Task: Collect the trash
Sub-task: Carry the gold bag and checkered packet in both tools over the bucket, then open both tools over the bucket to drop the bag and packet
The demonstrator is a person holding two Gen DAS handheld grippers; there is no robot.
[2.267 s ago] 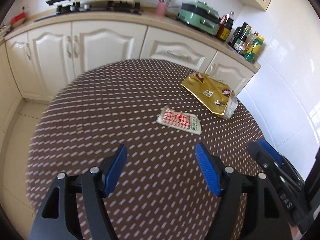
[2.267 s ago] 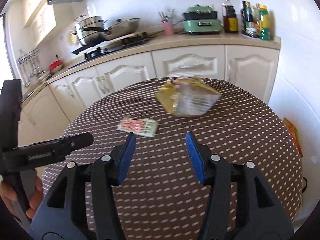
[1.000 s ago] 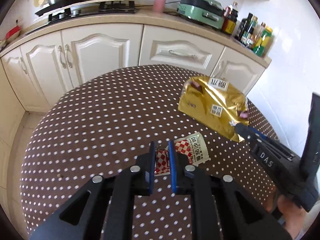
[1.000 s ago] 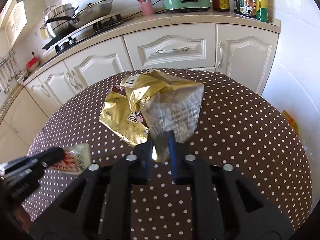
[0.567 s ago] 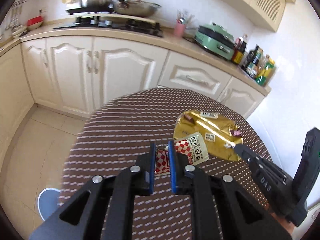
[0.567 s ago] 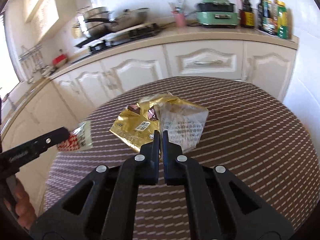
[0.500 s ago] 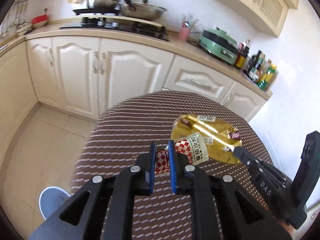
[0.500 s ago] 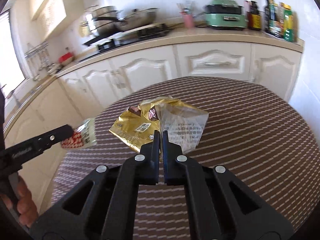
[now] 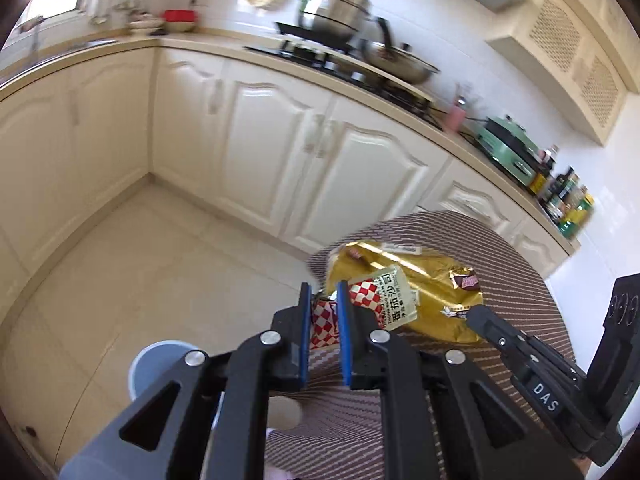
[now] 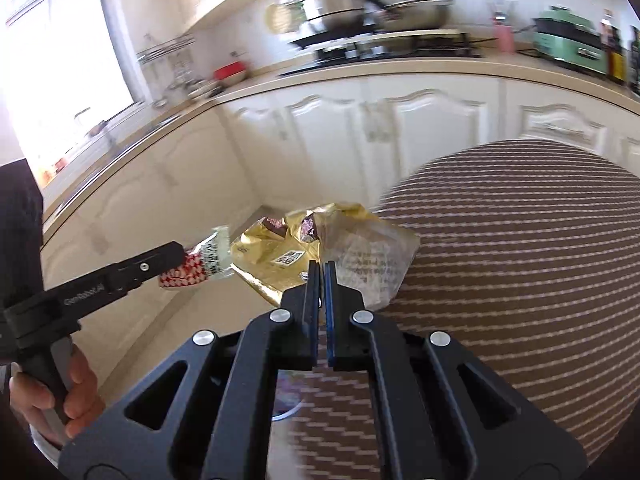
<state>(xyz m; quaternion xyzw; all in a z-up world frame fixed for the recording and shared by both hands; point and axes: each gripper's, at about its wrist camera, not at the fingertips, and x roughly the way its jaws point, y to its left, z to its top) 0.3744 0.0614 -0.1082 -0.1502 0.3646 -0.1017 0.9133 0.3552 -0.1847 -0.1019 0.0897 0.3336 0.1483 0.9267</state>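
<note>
- Left wrist view: my left gripper point(image 9: 323, 304) is pinching the red-checked sachet point(image 9: 376, 300); jaws are standing only a narrow slit apart, with the sachet's crumpled end squeezed between the blue pads.
- Sachet is sticking out forward and to the right of the pads, off the table, overlapping the gold bag point(image 9: 424, 296) behind it in this view.
- My right gripper point(image 9: 476, 316) is showing at the right edge, its tip meeting the gold bag's lower corner.
- Grey-blue bin point(image 9: 160, 364) is sitting on the tiled floor point(image 9: 140, 264) below and left of my left jaws, partly hidden by the gripper body.
- Right wrist view: my right gripper point(image 10: 321, 276) is clamping fully, pads nearly touching, with the edge of the gold bag point(image 10: 276, 256) nipped between them.
- Bag is hanging in the air ahead of the jaws, over the floor at the rim of the round table point(image 10: 520, 264); its clear crinkled part is facing right.
- Left gripper point(image 10: 180, 256) is coming in from the left with the sachet point(image 10: 204, 264), a hand point(image 10: 60, 400) gripping its handle.
- Background is blurring.
</note>
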